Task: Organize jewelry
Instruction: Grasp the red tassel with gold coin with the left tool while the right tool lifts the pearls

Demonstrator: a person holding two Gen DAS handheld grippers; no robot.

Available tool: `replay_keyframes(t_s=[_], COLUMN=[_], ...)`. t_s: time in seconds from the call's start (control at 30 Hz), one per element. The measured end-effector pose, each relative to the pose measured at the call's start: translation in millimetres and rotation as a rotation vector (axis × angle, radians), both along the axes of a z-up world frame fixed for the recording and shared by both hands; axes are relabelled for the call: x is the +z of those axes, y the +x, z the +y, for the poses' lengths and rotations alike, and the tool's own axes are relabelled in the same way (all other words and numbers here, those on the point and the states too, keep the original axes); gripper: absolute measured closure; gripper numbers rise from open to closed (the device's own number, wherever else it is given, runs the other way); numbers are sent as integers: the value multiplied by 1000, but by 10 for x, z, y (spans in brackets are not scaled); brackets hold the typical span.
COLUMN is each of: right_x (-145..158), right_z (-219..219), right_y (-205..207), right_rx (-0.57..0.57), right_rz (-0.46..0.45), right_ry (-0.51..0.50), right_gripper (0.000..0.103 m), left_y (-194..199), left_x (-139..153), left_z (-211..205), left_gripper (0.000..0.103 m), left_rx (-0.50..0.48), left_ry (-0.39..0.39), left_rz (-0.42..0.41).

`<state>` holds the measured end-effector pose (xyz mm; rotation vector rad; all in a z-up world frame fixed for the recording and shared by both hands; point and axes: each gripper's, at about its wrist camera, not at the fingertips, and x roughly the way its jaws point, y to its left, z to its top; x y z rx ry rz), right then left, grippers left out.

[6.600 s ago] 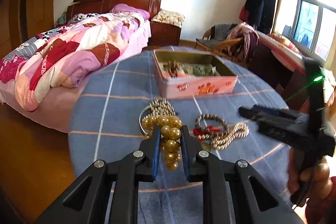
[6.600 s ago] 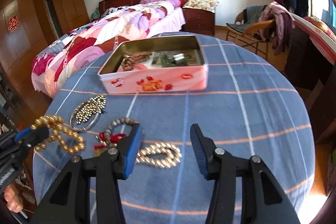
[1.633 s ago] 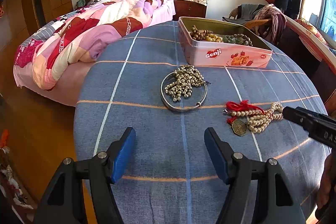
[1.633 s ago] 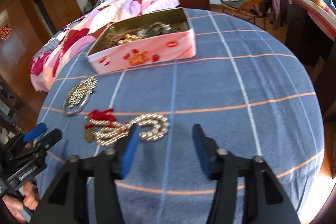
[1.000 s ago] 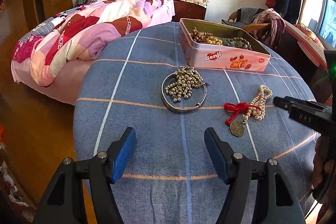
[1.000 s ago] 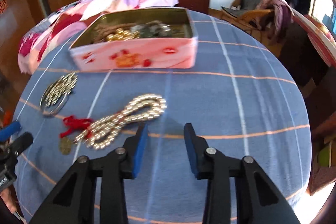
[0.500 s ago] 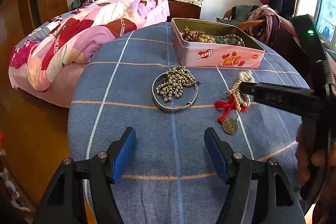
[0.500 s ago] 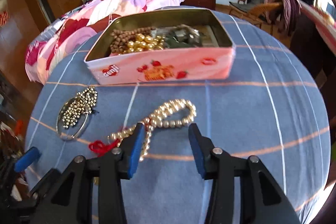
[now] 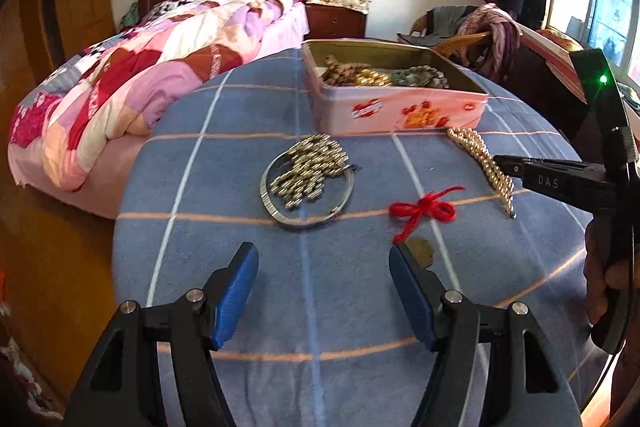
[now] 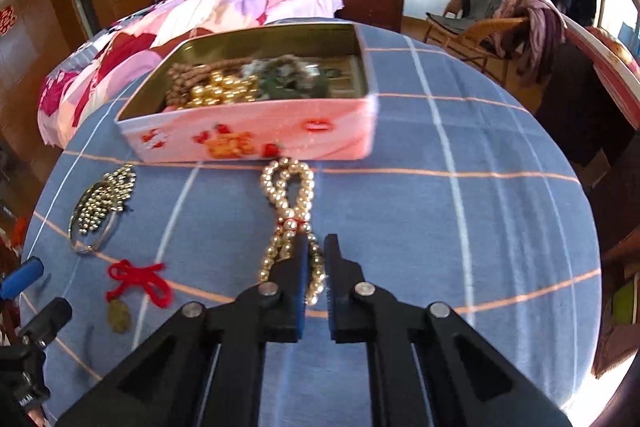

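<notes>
The right gripper (image 10: 316,259) pinches the near end of the pearl strand (image 10: 289,203), which lies stretched on the table (image 10: 460,227) up to the tin (image 10: 256,135). Lift high enough that the trailing loop clears the tin's wall, then lower it inside. The left gripper (image 9: 320,267) hangs spread and empty. Its partner's arm reads "DAS"; the tin's print seems too blurred to read.

You have a pink tin (image 10: 256,135) standing open on the blue checked cloth, holding brown, gold and green bead strands. A doubled pearl strand (image 10: 290,211) lies stretched from the tin's near wall toward you. To its left lie a red yarn bow (image 9: 422,211) tied to a brass coin pendant (image 10: 119,315), and a metal bangle (image 9: 306,187) heaped with small silvery beads.
</notes>
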<state>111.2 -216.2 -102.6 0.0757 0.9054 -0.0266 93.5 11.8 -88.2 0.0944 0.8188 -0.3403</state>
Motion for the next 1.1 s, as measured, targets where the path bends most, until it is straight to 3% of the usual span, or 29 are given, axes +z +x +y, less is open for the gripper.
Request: replay_keyframes(t_s=[0.17,0.37,0.43,0.47,0.5,0.53,0.63,0.7,0.73,0.87,1.03,1.1], right_x=[69,56,86,109,119,139,156,136,117,3,-16,-23], right_z=[-73,-113,-163,-168,-172,-154,-131,-118,-107,6,120,167], right_y=[-89,-103,-119,-111,-105,-82,-19,33,58,156,179,184], right_rx=[-6,-8,-20,-21,-20,-18,-14,-22,-18,-2,17,8], right_rz=[-45,-51,-67,-73,-76,-81,-83,-73,-65,-21,0,6], right_ry=[72,122,140,146,143,130,113,114,118,81,2,-64], right_gripper=[93,92,86,76,66,62,62,62,62,53,53,69], left_y=[100,271,338,358,386,402,393,370,366,367,253,187], left_x=[45,-66,-80,-88,-104,-127,-119,-121,-123,-100,90,176], left_z=[-235,-576,-628,-644,-669,-691,-746,-753,-750,-694,-550,-488], left_gripper=[35,35,35,35,41,47,68,93,97,99,99,99], left_rx=[-84,-137,-140,-139,-143,-153,-178,-196,-201,-208,-195,-196], left_ry=[-1,52,59,60,60,65,74,70,66,13,-80,-117], left_rz=[-15,47,63,69,77,89,73,68,69,84,23,0])
